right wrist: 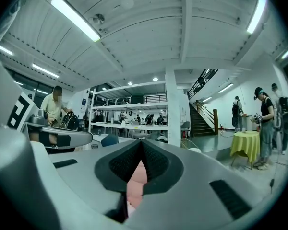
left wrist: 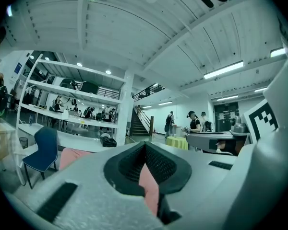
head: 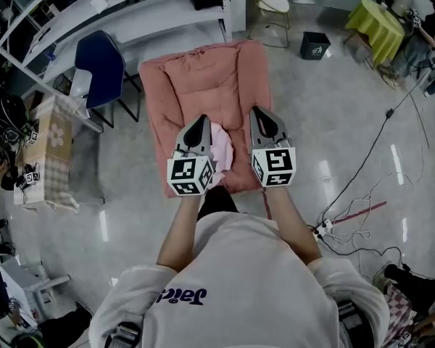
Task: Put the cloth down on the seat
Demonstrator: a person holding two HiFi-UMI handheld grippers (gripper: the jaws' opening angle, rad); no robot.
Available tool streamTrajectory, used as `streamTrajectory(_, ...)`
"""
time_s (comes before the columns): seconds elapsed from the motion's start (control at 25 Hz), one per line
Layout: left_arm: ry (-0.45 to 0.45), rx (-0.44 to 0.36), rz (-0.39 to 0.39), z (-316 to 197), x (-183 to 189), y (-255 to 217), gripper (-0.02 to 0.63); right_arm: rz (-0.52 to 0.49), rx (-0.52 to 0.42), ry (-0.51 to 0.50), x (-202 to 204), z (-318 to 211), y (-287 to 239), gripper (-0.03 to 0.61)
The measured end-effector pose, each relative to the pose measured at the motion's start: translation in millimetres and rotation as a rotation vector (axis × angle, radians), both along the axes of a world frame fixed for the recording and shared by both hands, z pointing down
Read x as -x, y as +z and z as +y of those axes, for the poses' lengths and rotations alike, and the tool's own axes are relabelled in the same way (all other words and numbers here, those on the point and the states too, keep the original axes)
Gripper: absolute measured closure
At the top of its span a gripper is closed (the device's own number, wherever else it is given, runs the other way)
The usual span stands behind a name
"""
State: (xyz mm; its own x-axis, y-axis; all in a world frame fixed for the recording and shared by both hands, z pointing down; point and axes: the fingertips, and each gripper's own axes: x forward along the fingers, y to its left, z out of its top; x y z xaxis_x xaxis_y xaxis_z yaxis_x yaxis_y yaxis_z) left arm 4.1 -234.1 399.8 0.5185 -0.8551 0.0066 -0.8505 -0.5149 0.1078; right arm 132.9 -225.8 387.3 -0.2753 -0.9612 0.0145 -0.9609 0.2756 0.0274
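Head view: person stands over the pink cushioned seat (head: 203,71), a gripper in each hand, both held side by side above the seat's front half. Left gripper (head: 200,119) and right gripper (head: 259,111) point fwd, away from the body, marker cubes toward the camera. Cloth (head: 222,148), pale pink, is bunched btwn the two grippers, over the seat cushion, near its front edge; can't tell if it touches the cushion.

Left gripper view: jaws closed, dark pads meeting at the top, w/ a strip of pink cloth (left wrist: 149,186) pinched in the gap below. Seat (left wrist: 72,155) shows low at left, blue chair (left wrist: 43,148) beside it.

Right gripper view: same story. Pads pressed together, pale pink cloth (right wrist: 136,183) caught btwn them.

Around the seat in the head view: blue chair (head: 98,67) to its left, black bin (head: 314,46) and a yellow-green covered table (head: 380,24) off to the right, cables (head: 362,194) across the floor on the right.
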Motion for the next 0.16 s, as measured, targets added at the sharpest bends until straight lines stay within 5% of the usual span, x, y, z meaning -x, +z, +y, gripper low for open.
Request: streamTrajectory(0.16, -0.004, 0.02, 0.005, -29, 6, 14, 0.6, 0.01, 0.012, -0.001, 4, -27, 11, 0.561)
